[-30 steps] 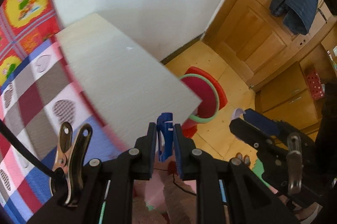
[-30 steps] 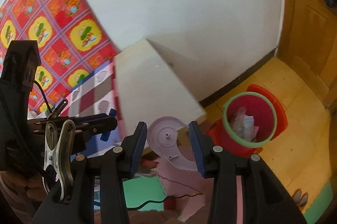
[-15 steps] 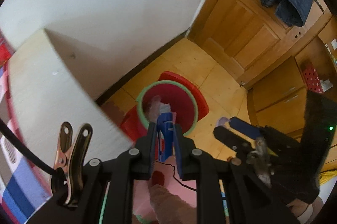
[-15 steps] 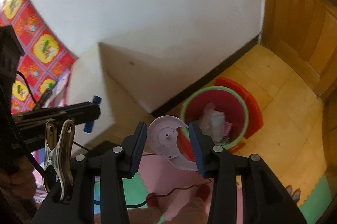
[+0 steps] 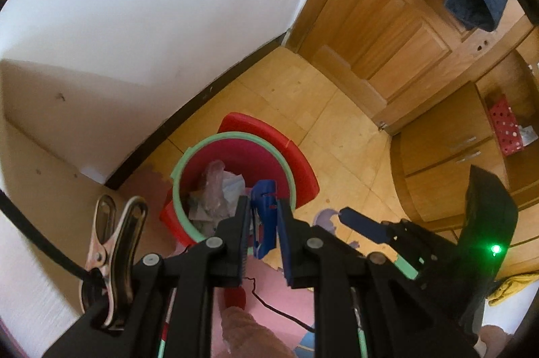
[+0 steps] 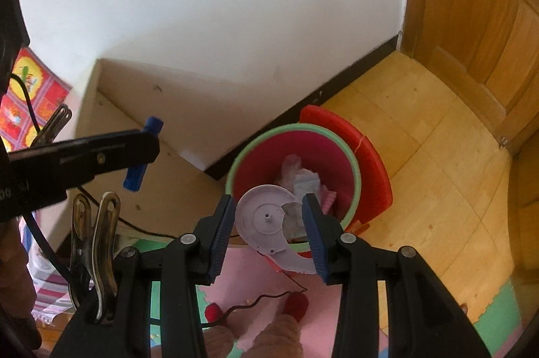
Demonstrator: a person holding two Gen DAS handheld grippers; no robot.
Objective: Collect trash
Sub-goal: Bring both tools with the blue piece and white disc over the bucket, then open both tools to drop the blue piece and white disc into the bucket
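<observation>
A red bin with a green rim stands on the wooden floor by the wall, with crumpled paper and plastic inside. My left gripper is shut on a blue plastic piece, held above the bin's near rim. My right gripper is shut on a pale lilac plastic disc with a cut-out, also above the near rim. In the left wrist view the right gripper shows at the right; in the right wrist view the left gripper and its blue piece show at the left.
A red lid or dustpan leans behind the bin. A pale wooden cabinet stands left of it. Wooden door and low cupboard at the right. Pink and green foam mats, a black cable and the person's red slippers lie below.
Both grippers swung away from the cabinet top and the patterned cloth and sank toward the bin, which now lies right under their fingertips. Both grips stayed unchanged.
</observation>
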